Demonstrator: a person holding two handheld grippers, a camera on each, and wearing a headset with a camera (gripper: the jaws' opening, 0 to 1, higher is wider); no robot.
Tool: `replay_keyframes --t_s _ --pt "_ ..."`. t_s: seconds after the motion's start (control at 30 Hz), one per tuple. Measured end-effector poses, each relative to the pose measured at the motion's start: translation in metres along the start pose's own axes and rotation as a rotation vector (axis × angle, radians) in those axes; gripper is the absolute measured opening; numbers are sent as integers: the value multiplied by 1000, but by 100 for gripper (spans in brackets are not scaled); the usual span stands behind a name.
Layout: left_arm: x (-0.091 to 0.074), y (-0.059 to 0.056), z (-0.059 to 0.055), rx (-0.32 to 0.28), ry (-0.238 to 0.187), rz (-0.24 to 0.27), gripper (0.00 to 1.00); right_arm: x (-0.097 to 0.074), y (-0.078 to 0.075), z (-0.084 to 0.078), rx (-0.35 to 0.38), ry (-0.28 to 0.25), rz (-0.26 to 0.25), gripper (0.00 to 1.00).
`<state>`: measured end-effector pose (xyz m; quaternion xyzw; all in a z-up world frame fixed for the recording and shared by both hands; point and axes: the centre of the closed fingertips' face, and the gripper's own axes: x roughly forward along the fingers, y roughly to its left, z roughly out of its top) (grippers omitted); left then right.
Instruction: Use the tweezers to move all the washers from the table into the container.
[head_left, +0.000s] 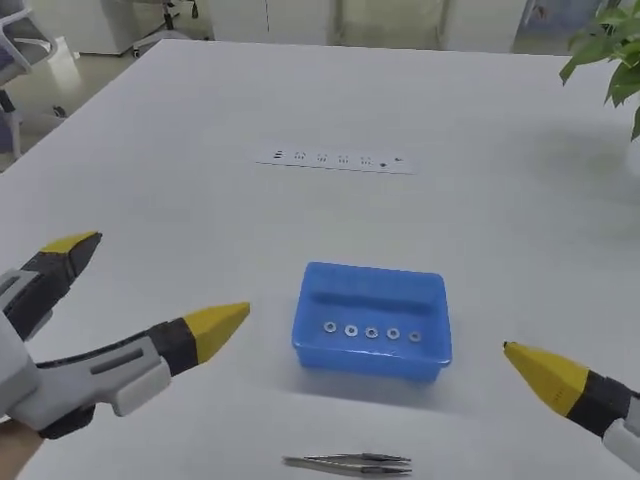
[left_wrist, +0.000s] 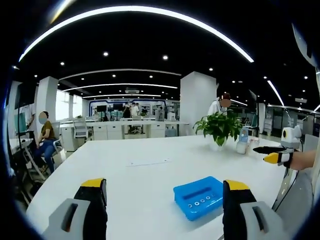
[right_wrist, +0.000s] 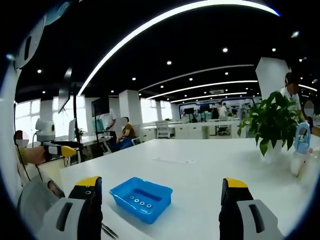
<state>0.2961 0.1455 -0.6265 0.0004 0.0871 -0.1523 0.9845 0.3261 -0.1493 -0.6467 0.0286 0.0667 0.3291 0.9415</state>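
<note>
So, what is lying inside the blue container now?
Five small washers lie in a row on the floor of the blue container, close to its front wall. Nothing else shows inside. The strip of floor right behind that wall is hidden by it.

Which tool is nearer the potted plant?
Right. The right tool is on the side of the blue container toward the plant; the left tool is opposite, farther off.

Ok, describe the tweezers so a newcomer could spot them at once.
On the big white table, find the blue container. The tweezers lie flat on the tabletop just on its near side, towards the person. They are the one slim, silvery, pointed metal piece, unlike the small round washers inside the container.
</note>
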Motion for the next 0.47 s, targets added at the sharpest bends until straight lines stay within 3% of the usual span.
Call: replay_keyframes --t_s 0.2,0.3,0.47 --pt "-1 -5 0 -36 -8 -8 99 11 6 -9 -29 71 21 99" --pt "0 -11 -10 -42 36 -26 99 12 8 -14 -34 96 24 99" --pt "4 -20 -24 -39 105 -55 99 11 5 -24 19 133 21 99"
